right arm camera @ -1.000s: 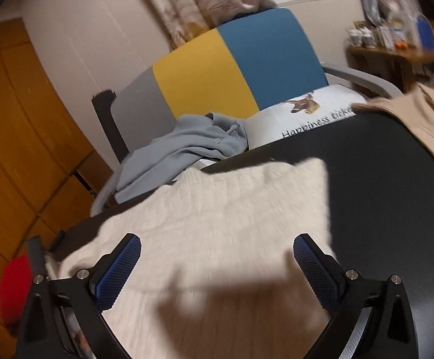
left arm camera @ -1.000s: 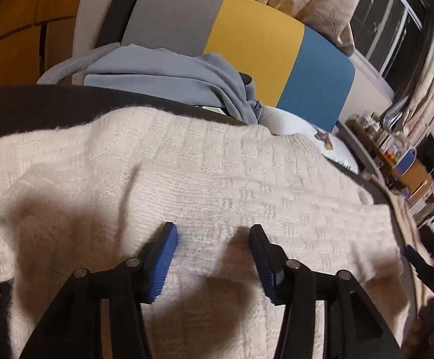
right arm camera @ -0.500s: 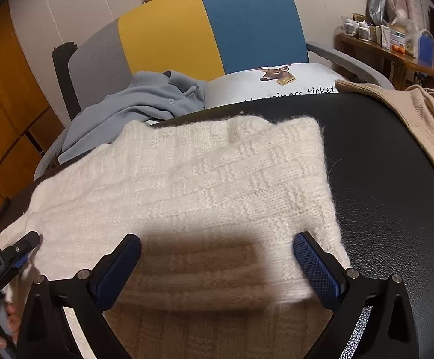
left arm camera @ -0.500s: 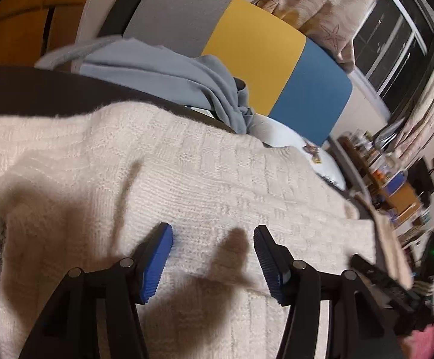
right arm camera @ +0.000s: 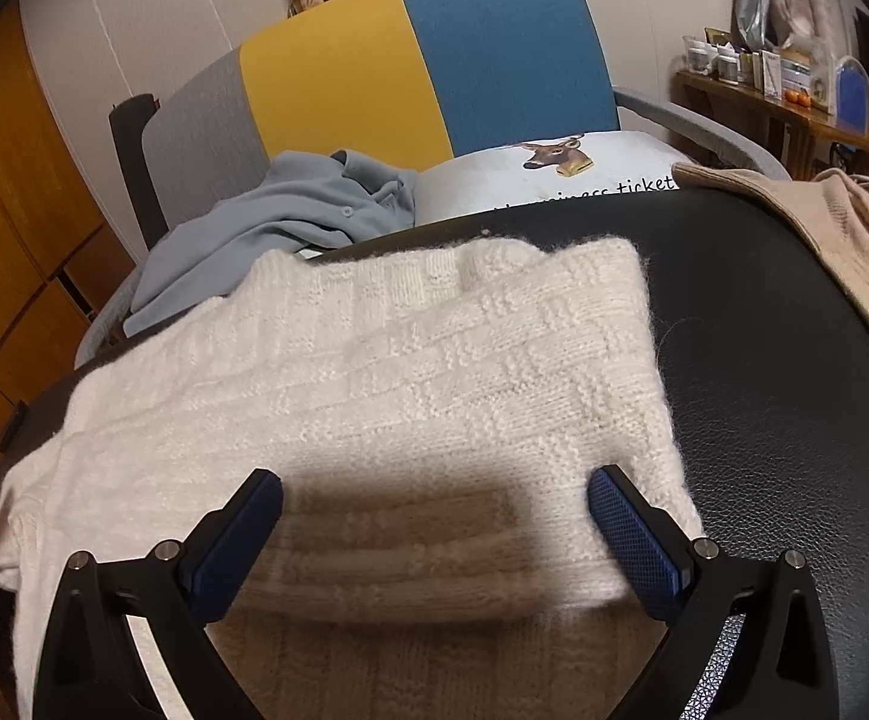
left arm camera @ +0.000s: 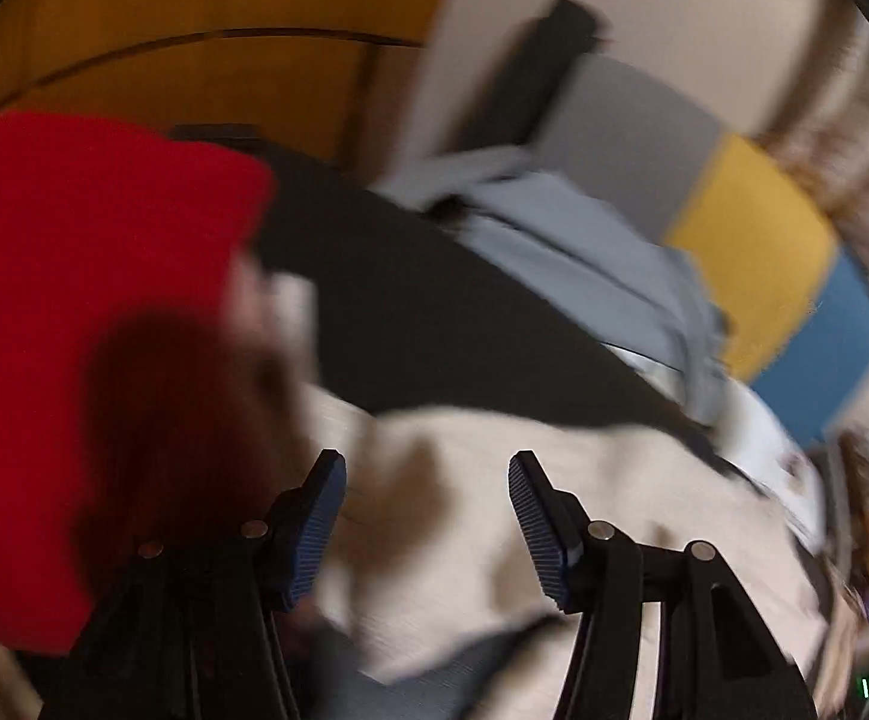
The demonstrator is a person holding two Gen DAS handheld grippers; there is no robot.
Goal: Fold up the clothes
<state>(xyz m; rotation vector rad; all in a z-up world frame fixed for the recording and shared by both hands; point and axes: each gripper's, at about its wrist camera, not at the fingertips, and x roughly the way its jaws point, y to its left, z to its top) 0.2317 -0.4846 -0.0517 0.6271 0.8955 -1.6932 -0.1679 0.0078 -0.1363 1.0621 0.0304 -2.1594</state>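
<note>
Right gripper (right arm camera: 434, 540): jaws spread wide, nothing clamped; hovers low over near folded edge of cream knit sweater (right arm camera: 410, 372), blue pads straddling fold without visible contact. Judged poised to pinch or smooth that edge.

Left gripper (left arm camera: 428, 516): jaws partly apart, nothing between them; view heavily blurred. Positioned above sweater's far-left end, beside red garment (left arm camera: 74, 330). Contact with fabric cannot be told.

Cream knit sweater: lies folded over on black padded surface (right arm camera: 764, 360), one layer doubled toward the grippers, probably mid-fold.

Grey-blue shirt (right arm camera: 290, 210): heaped on seat of tricolour chair (right arm camera: 422, 60), apparently awaiting its turn.

Beige garment (right arm camera: 842, 252): draped at right edge of black surface, well apart from sweater.

Printed pillow (right arm camera: 554, 174): on chair seat.
</note>
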